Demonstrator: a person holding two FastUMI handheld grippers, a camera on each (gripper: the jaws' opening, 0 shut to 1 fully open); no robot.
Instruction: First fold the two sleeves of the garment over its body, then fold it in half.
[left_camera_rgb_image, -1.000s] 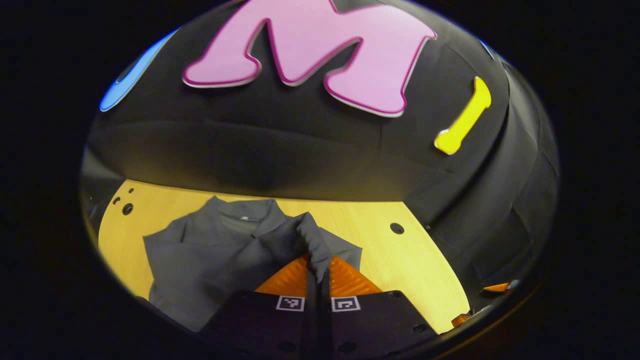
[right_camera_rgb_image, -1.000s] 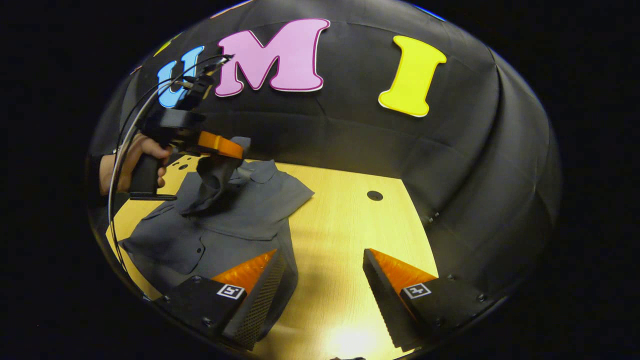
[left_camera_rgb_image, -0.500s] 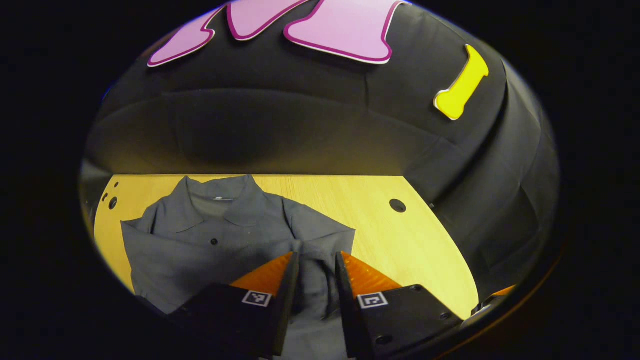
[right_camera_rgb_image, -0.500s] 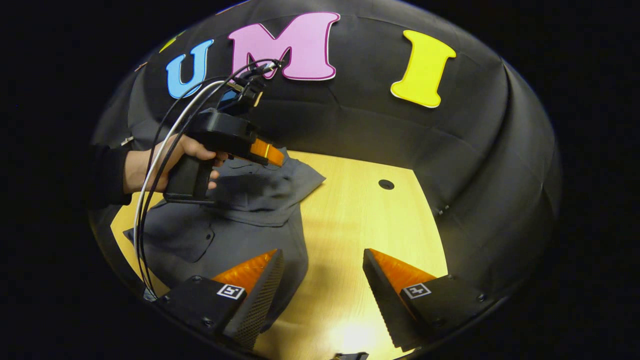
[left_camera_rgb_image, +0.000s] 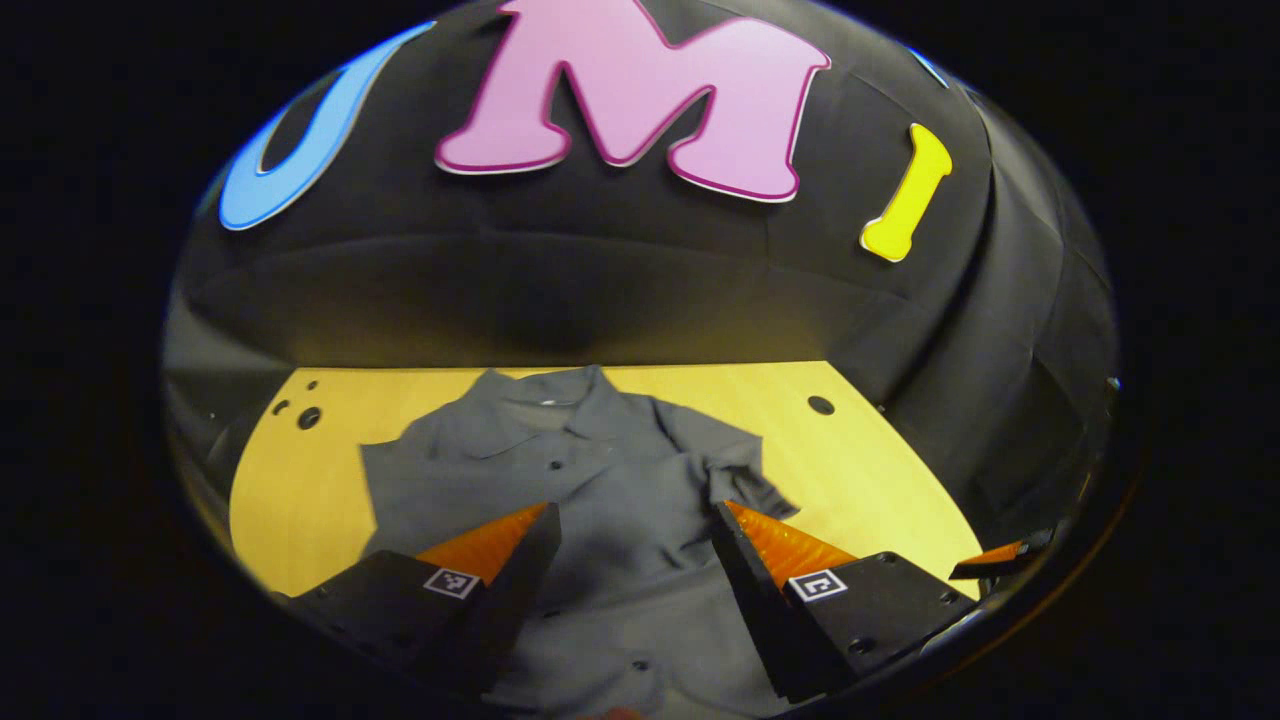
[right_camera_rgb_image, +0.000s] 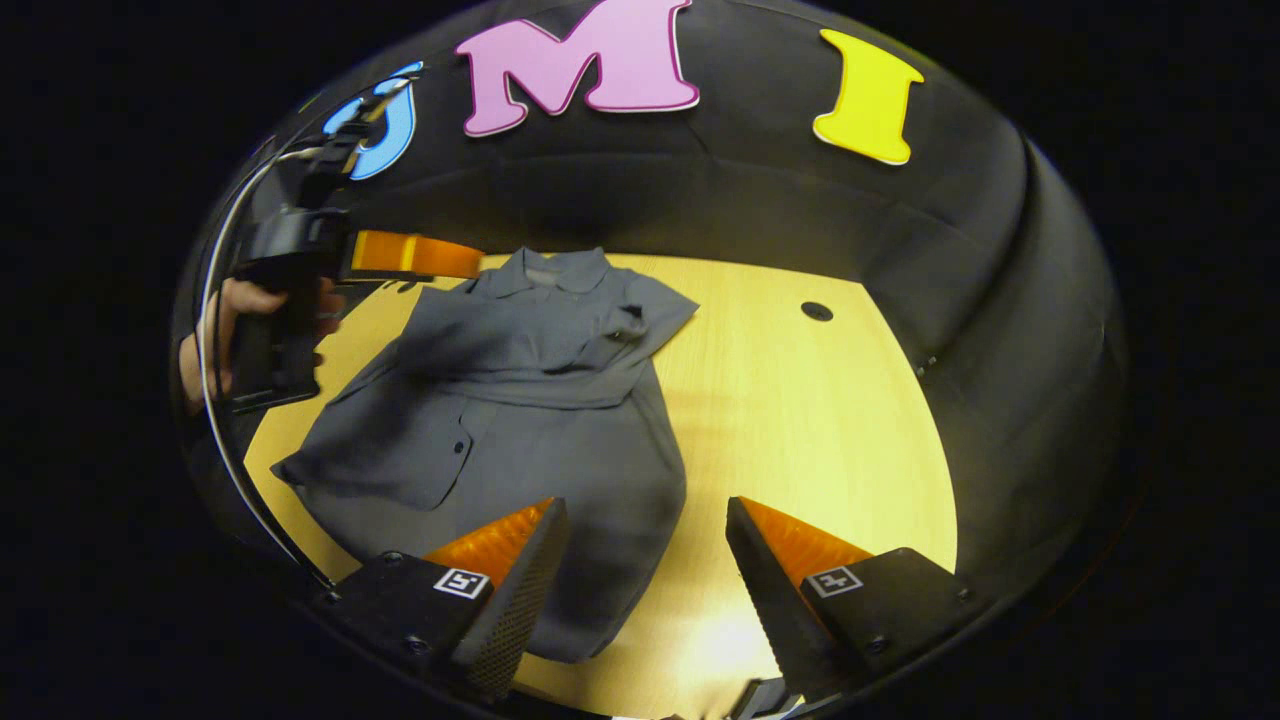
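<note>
The grey shirt (right_camera_rgb_image: 520, 400) lies flat on the yellow wooden bench (right_camera_rgb_image: 800, 420), collar toward the booth's black wall, hem toward the cameras. In the right gripper view 1 sleeve (right_camera_rgb_image: 560, 345) is folded across the chest, its cuff bunched just below the collar on the side nearer the bare bench. The other sleeve (right_camera_rgb_image: 375, 455) spreads out over the bench on the opposite side of the shirt, unfolded.

Left gripper (left_camera_rgb_image: 630, 545): jaws parted wide, holding nothing. In the left gripper view the shirt's button placket runs straight through the gap between the 2 fingers, cloth beneath both of them, and the collar lies beyond the tips. Whether the tips touch the fabric cannot be told. The folded sleeve's crumpled cuff (left_camera_rgb_image: 745, 480) lies just beyond 1 fingertip, on the side of the shirt nearer the round hole (left_camera_rgb_image: 820, 405) in the bench.

From the right gripper view, that same left gripper (right_camera_rgb_image: 470, 260) hangs above the bench beside the collar, gripped by a hand (right_camera_rgb_image: 215, 335), cables (right_camera_rgb_image: 215, 300) looping from its rear.

Right gripper (right_camera_rgb_image: 645, 570): jaws released too, spread apart. 1 finger (right_camera_rgb_image: 520, 580) overlaps the shirt's hem; the other finger (right_camera_rgb_image: 780, 580) is over bare bench beside the shirt.
</note>
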